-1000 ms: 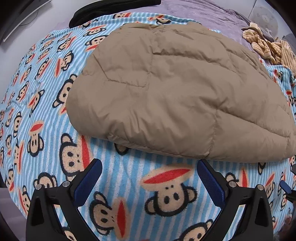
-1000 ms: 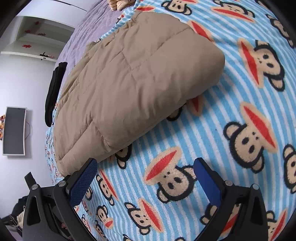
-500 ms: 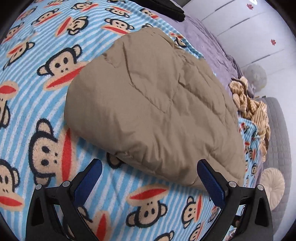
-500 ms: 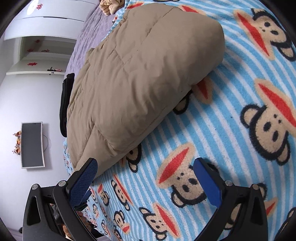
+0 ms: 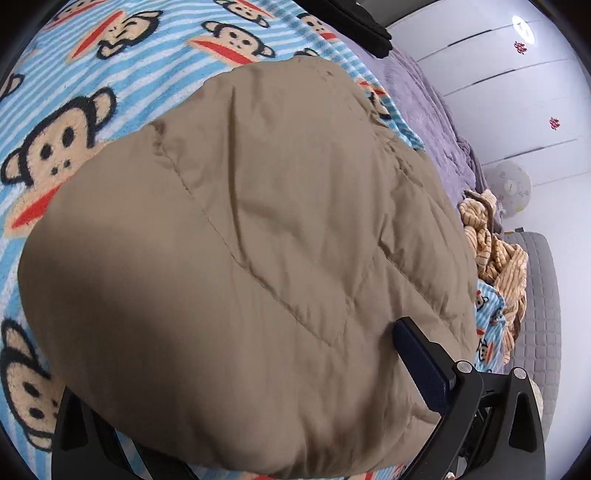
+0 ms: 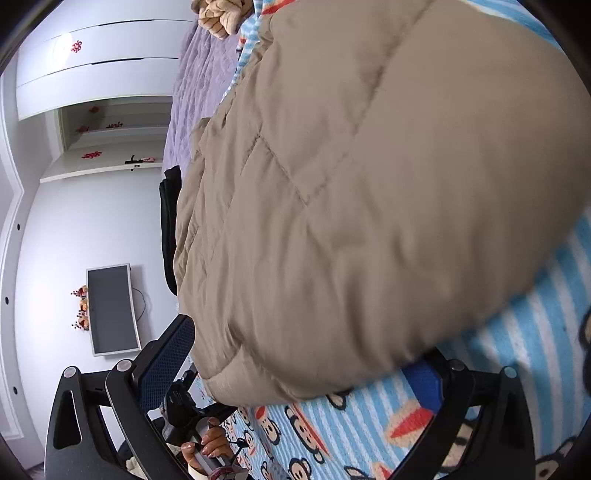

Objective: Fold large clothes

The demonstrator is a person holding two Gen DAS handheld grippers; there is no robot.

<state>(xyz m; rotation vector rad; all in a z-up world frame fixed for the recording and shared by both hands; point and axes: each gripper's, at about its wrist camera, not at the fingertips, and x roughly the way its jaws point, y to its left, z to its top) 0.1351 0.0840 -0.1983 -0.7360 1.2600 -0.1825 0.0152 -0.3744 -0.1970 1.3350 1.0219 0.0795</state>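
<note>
A folded tan quilted jacket [image 5: 258, 258] lies on a blue striped monkey-print blanket [image 5: 74, 110]. My left gripper [image 5: 240, 376] is open, its jaws straddling the jacket's near edge; the right finger [image 5: 421, 365] lies on top of the fabric and the left finger is hidden under it. In the right wrist view the jacket [image 6: 369, 184] fills the frame. My right gripper [image 6: 295, 362] is open around the jacket's near edge, with the left finger [image 6: 166, 358] above the jacket's edge and the right finger [image 6: 424, 380] under it on the blanket [image 6: 517, 350].
A striped tan garment [image 5: 491, 251] lies at the far right of the bed, over a purple bedspread [image 5: 424, 107]. A black garment [image 5: 369, 26] lies at the far edge. White wardrobes [image 5: 517, 92] stand behind. A wall monitor [image 6: 110, 306] shows in the right wrist view.
Both grippers have moved forward onto the jacket's near edge, so the fabric now sits between their open jaws. Both views are much closer to the jacket.
</note>
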